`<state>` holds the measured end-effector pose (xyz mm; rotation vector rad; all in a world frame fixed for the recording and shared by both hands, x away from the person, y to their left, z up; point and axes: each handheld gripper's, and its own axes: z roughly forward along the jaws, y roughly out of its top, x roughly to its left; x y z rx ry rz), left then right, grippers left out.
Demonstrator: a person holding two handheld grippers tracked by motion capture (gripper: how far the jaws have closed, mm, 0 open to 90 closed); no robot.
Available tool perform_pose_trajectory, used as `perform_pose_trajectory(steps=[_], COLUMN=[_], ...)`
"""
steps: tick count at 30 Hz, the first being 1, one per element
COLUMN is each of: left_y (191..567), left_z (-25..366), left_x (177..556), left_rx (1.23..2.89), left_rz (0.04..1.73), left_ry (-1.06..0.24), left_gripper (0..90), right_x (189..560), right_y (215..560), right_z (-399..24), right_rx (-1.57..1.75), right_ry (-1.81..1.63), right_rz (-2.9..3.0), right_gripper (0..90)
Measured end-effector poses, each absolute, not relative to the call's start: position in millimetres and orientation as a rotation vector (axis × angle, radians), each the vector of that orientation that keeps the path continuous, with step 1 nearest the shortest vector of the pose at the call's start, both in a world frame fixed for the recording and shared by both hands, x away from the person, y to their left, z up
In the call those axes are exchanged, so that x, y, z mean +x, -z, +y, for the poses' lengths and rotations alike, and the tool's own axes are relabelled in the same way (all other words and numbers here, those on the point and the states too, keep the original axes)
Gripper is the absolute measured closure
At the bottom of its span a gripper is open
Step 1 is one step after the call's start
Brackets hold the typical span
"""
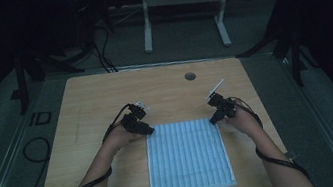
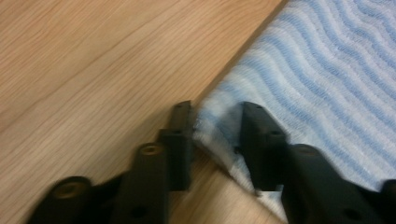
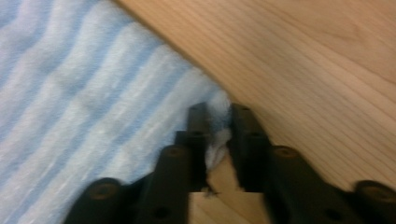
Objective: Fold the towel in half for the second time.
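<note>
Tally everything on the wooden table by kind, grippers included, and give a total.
Blue-and-white striped cloth: 1
Black two-jaw grippers: 2, the left gripper and the right gripper, each at a far corner of the cloth
Total: 3, all on the wooden table

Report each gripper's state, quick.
Left gripper: shut on a far corner of the blue striped towel.
Right gripper: shut on its other far corner.
</note>
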<state>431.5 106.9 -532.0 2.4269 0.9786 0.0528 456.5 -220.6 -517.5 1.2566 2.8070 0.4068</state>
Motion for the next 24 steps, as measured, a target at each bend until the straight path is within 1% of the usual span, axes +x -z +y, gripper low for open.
perform_pose_trajectory(steps=[1, 2, 3, 4, 5, 7, 8, 9, 10, 11, 12, 13, 14, 15, 16, 17, 18, 19, 20, 21, 22, 24], left_y=[530.8, 530.8, 525.6, 525.6, 516.6, 516.6, 502.9, 489.2, 482.5, 482.5, 470.7, 470.7, 461.1, 461.1, 454.2, 454.2, 450.7, 450.7, 449.6, 449.6, 450.8, 453.5], left_z=[103.6, 103.6, 102.3, 102.3, 103.9, 103.9, 107.4, 110.0, 111.6, 111.6, 115.2, 115.2, 118.8, 118.8, 121.7, 121.7, 122.6, 122.6, 123.8, 123.8, 125.9, 129.4], left_x=[431.0, 431.0, 430.8, 430.8, 430.6, 430.6, 429.6, 425.3, 422.8, 422.8, 416.7, 416.7, 408.5, 408.5, 397.7, 397.7, 382.8, 382.8, 365.6, 365.6, 348.5, 334.7], left_rx=[2.415, 2.415, 2.413, 2.413, 2.389, 2.389, 2.349, 2.316, 2.301, 2.301, 2.276, 2.276, 2.263, 2.263, 2.265, 2.265, 2.268, 2.268, 2.284, 2.284, 2.287, 2.273], left_rz=[0.970, 0.970, 0.963, 0.963, 0.955, 0.955, 0.952, 0.927, 0.919, 0.919, 0.892, 0.892, 0.872, 0.872, 0.840, 0.840, 0.794, 0.794, 0.741, 0.741, 0.705, 0.682], left_ry=[-0.057, -0.057, -0.090, -0.090, -0.123, -0.123, -0.149, -0.174, -0.186, -0.186, -0.196, -0.196, -0.221, -0.221, -0.246, -0.246, -0.233, -0.233, -0.237, -0.237, -0.238, -0.207], left_gripper=[80.2, 84.4, 85.8, 86.5, 86.7, 86.8, 87.1, 87.1, 87.1, 87.1, 87.1, 87.1, 87.1, 87.1, 87.1, 87.1, 87.1, 87.1, 87.0, 87.0, 87.0, 87.0], right_x=[455.7, 455.7, 455.3, 455.3, 455.8, 456.0, 455.1, 454.4, 451.8, 451.8, 446.3, 442.7, 438.3, 438.3, 426.8, 420.0, 414.1, 414.1, 394.8, 394.8, 370.2, 348.4], right_y=[516.3, 516.3, 513.4, 513.4, 507.4, 503.2, 490.6, 486.1, 477.6, 477.6, 463.9, 457.4, 451.2, 451.2, 441.5, 437.9, 435.6, 435.6, 431.0, 431.0, 428.3, 429.1], right_z=[-217.9, -217.9, -216.8, -216.8, -218.4, -219.4, -221.6, -222.2, -222.9, -222.9, -224.6, -225.6, -226.8, -226.8, -230.0, -232.2, -233.9, -233.9, -237.2, -237.2, -242.0, -246.9], right_rx=[1.242, 1.242, 1.230, 1.230, 1.228, 1.230, 1.205, 1.198, 1.179, 1.179, 1.143, 1.125, 1.109, 1.109, 1.081, 1.062, 1.045, 1.045, 1.007, 1.007, 0.976, 0.950], right_ry=[-0.394, -0.394, -0.388, -0.388, -0.417, -0.430, -0.476, -0.492, -0.510, -0.510, -0.548, -0.565, -0.581, -0.581, -0.619, -0.637, -0.652, -0.652, -0.678, -0.678, -0.722, -0.750], right_rz=[2.797, 2.797, 2.779, 2.779, 2.753, 2.742, 2.716, 2.708, 2.692, 2.692, 2.668, 2.655, 2.645, 2.645, 2.630, 2.625, 2.622, 2.622, 2.616, 2.616, 2.609, 2.615], right_gripper=[83.8, 83.8, 84.7, 84.7, 84.9, 84.9, 84.9, 84.9, 84.9, 84.9, 84.8, 84.8, 84.8, 84.8, 84.8, 84.8, 84.8, 84.8, 84.9, 84.9, 85.5, 85.5])
